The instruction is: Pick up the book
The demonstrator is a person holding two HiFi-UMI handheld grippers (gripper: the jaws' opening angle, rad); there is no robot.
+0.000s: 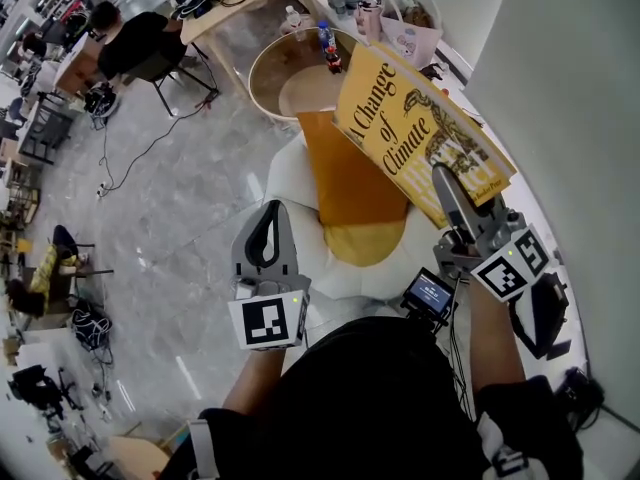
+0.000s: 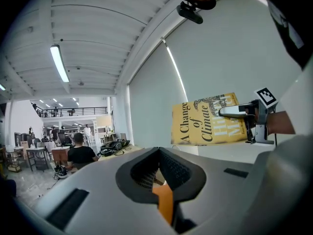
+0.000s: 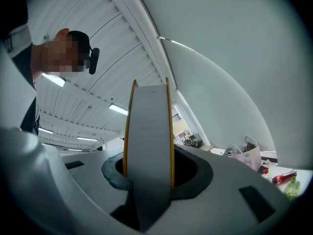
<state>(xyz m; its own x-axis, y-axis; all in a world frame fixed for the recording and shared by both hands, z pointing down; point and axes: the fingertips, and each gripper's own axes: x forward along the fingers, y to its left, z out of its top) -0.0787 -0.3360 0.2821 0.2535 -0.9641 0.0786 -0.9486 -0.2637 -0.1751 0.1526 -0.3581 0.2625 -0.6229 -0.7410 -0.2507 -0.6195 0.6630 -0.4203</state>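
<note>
A yellow book [image 1: 420, 133] titled "A Change of Climate" is held up in the air, tilted, above the white chair. My right gripper [image 1: 447, 183] is shut on its lower edge, one finger lying across the cover. In the right gripper view the book's page edge [image 3: 149, 146] stands upright between the jaws of the right gripper [image 3: 149, 165]. The left gripper view shows the book [image 2: 208, 119] and the right gripper [image 2: 234, 112] at the right. My left gripper [image 1: 266, 218] hovers to the left of the chair, its jaws closed together with nothing in them; its left gripper view [image 2: 159, 153] shows the same.
A white armchair [image 1: 300, 183] with an orange cushion [image 1: 350, 183] lies below the book. Behind it stands a round wooden table [image 1: 290, 78] with bottles. A pale wall runs along the right. A person [image 1: 130, 43] sits at a desk at the far left, and cables trail over the floor.
</note>
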